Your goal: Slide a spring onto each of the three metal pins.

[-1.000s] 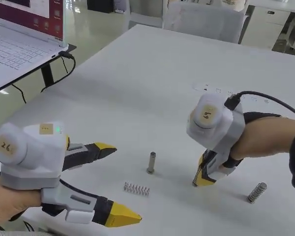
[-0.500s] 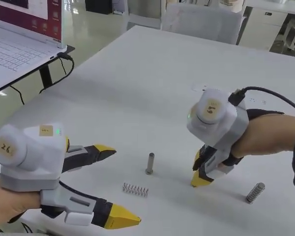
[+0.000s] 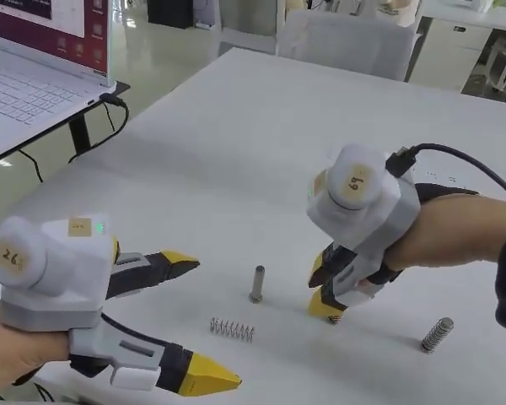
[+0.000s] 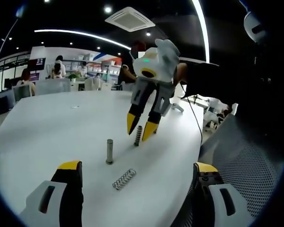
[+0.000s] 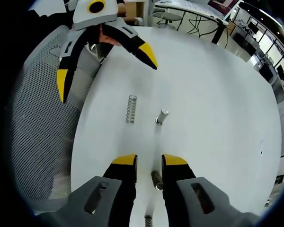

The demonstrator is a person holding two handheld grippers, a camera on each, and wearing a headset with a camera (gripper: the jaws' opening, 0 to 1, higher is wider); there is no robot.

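White tabletop in the head view carries a loose spring near an upright bare pin, the left gripper view shows the left gripper gaping empty, and the right gripper view shows the right gripper narrowly parted around a sprung pin; probably light and prone to roll, the loose spring wants a gentle mid-coil pinch.
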